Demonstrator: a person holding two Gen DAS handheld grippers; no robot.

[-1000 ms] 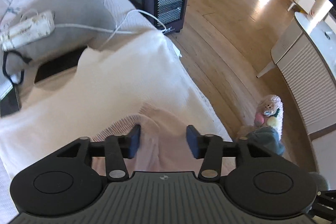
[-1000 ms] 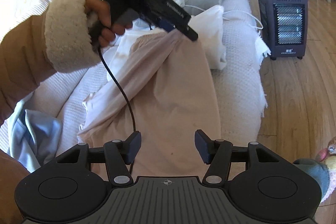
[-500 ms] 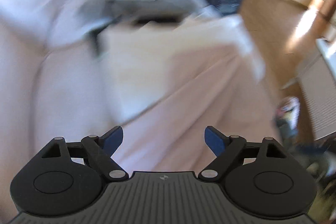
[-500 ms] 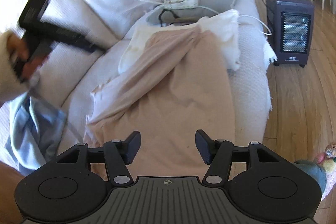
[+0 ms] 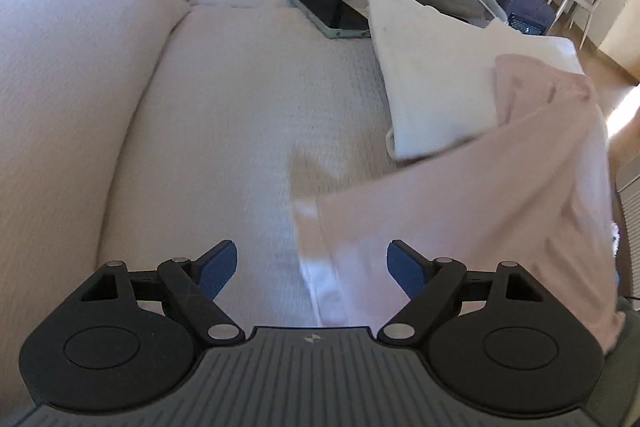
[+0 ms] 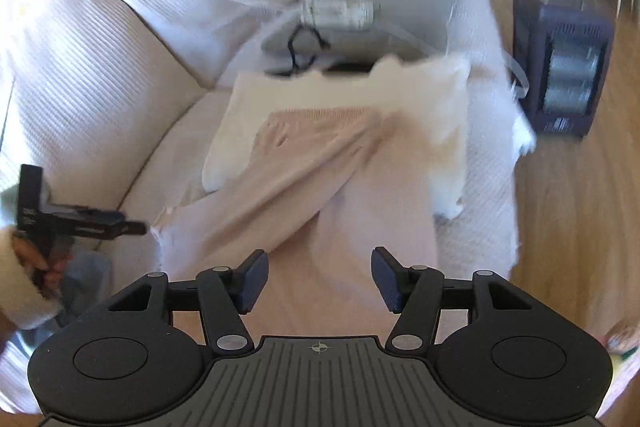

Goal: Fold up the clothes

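Left gripper (image 5: 312, 269) pointing steeply down over the sofa seat (image 5: 224, 131), jaws wide, closing slightly, gripping nothing, right gripper (image 6: 320, 279) hovering part open and empty, pink trousers (image 6: 320, 179) lying along the seat's front edge, waistband overlapping a white cloth (image 6: 400, 87).

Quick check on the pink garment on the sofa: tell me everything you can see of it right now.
The pink garment is soft, pale pink knit with a ribbed band at its far end, which lies on a white folded cloth. It lies lengthwise on the white sofa, two long sections crossing, wrinkled, not yet folded. One hemmed end lies under the left gripper, whose jaws are closing a little without pinching it. The right gripper hovers open above it.
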